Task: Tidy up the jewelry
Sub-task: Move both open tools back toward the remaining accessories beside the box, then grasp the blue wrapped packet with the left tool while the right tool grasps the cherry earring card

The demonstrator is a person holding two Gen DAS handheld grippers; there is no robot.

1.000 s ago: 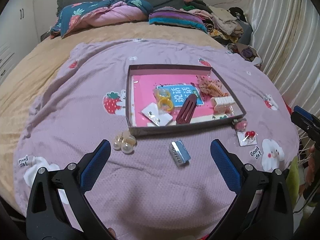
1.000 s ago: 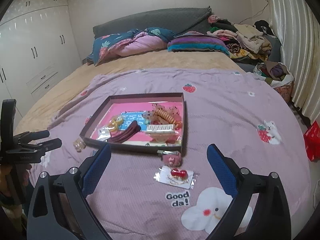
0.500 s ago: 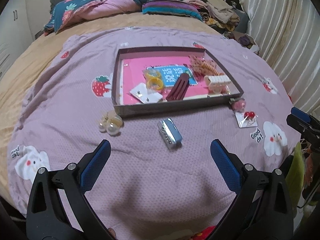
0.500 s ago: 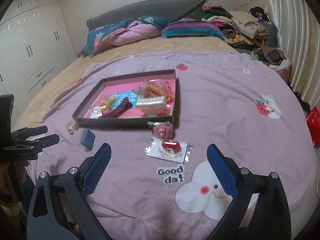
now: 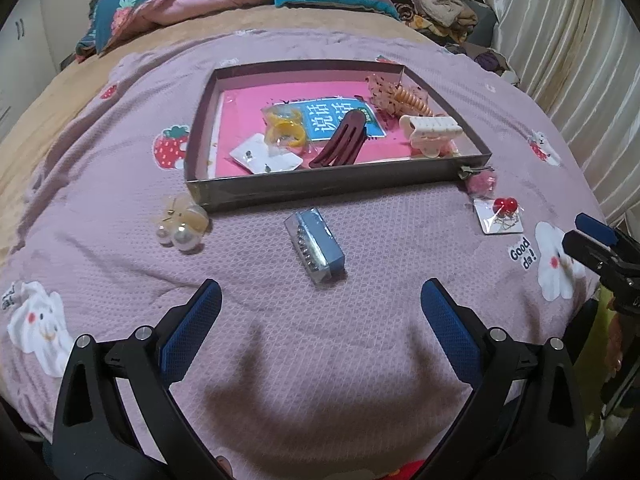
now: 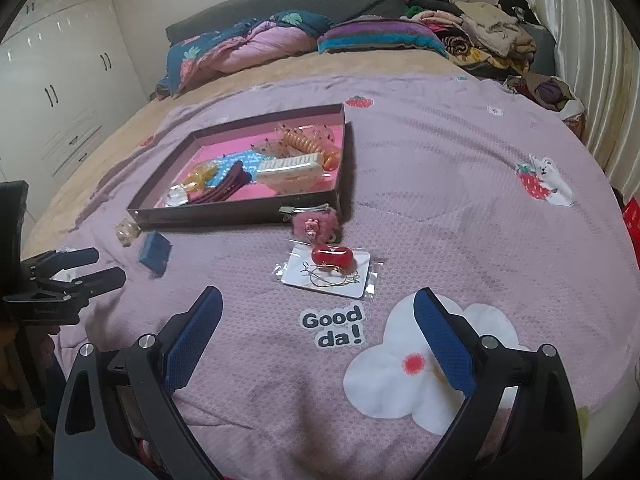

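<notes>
Both your grippers hung wide open and empty over the bed.
Left gripper (image 5: pixel 318 314) faced the clip (image 5: pixel 316 246) below the tray's (image 5: pixel 320 190) near edge: light, stiff, slick; pinch its long sides. Right gripper (image 6: pixel 316 320) faced the earring card (image 6: pixel 330 272).

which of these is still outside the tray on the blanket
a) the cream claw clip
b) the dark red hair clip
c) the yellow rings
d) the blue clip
d: the blue clip lies on the blanket in front of the tray, between the open fingers of the left gripper; the other three are inside the tray.
</notes>
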